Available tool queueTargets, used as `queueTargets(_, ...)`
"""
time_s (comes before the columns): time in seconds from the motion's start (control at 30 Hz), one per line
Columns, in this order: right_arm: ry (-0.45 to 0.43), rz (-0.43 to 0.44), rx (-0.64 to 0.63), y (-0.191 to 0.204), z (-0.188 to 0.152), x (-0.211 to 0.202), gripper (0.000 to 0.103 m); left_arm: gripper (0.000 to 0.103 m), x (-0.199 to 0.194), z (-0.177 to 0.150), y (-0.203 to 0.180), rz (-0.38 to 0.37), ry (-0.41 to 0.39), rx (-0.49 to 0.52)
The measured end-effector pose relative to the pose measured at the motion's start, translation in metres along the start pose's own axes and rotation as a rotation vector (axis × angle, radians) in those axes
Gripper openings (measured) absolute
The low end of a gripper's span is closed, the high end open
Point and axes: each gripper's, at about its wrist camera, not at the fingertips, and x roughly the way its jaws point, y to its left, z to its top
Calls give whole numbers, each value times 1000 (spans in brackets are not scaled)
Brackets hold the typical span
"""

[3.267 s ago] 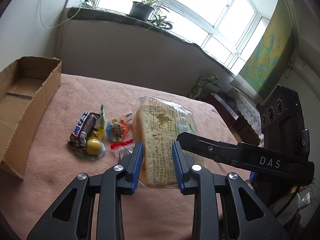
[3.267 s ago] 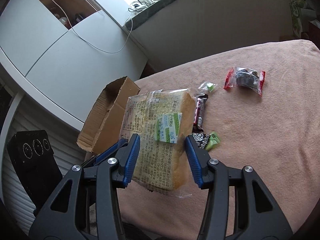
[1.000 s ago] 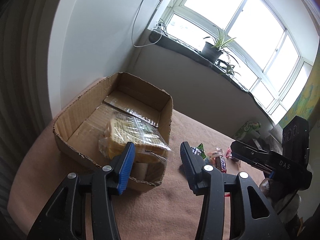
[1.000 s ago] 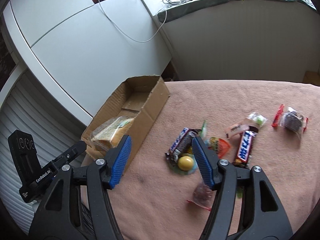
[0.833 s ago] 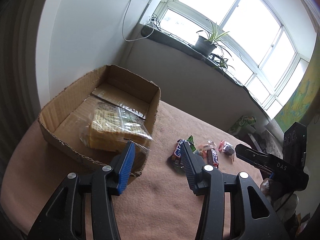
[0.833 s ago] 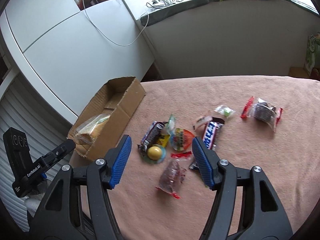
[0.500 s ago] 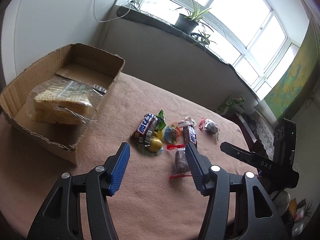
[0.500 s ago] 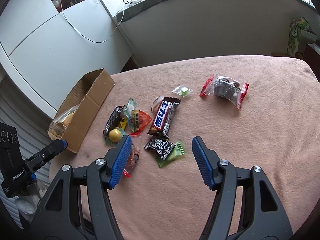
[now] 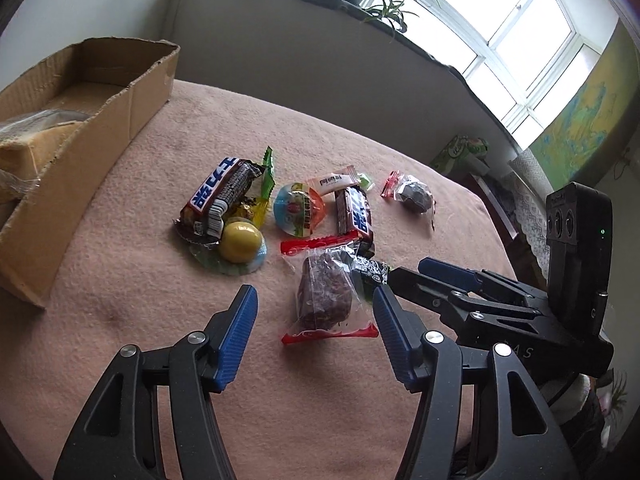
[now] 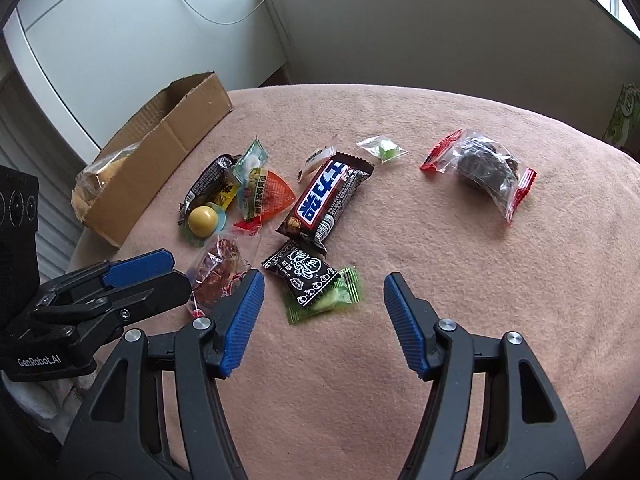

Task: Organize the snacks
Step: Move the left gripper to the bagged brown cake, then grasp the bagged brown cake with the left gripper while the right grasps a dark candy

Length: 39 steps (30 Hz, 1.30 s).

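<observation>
Stowed: 1 clear-wrapped bread loaf (image 9: 24,148) inside brown cardboard box (image 9: 100,128). Outstanding: roughly 10 wrapped snacks, including the blue-labelled chocolate bar (image 10: 330,200), on the pink-clothed desk (image 10: 460,300). Left claw (image 9: 312,316) and right claw (image 10: 324,300): both wide, empty.

Each tool is a black plastic frame with silver screws and ribbed blue pads on its two fingers. The left tool (image 9: 314,334) carries white "GenRobot.AI" lettering on its side; the right tool (image 10: 323,322) is built alike.

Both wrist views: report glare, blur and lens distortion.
Left wrist view: window blown out white, fisheye bends the sill, black corners; the pink blanket and the snacks stay sharp. Right wrist view: even, soft light, no glare, the chocolate bar print crisp; the cardboard box and blanket edge curve with the lens.
</observation>
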Motion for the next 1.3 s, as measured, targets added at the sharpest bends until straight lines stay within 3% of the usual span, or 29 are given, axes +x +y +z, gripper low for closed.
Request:
queueTargets(0.3, 54, -12, -138, 11, 4, 21, 51, 61, 18, 0, 3, 9, 23, -16)
queueTargets(0.43, 56, -24, -176, 16, 5, 26, 49, 57, 21, -1, 2, 17, 17, -12)
queueTargets(0.53, 55, -30, -202, 19, 5, 29, 49, 41, 20, 0, 5, 27, 17, -18)
queueTargets(0.67, 60, -37, -247, 26, 6, 34, 49, 40, 20, 1, 5, 29, 15, -5)
queueTargets(0.77, 64, -40, -264, 30, 6, 36, 39, 39, 20, 0, 4, 30, 10, 2)
queueTargets(0.9, 58, -30, -275, 36, 3, 33, 27, 38, 20, 1, 3, 33, 5, 4)
queueTargets(1.03, 46, -13, -256, 37, 1, 30, 22, 38, 16, 0, 5, 33, 2, 4)
queueTargets(1.1, 33, 5, -225, 34, 0, 25, 13, 38, 15, -1, 7, 32, -1, 0)
queueTargets(1.3, -27, 51, -153, 30, -1, 5, 10, 38, 6, -2, 10, 30, -18, -8)
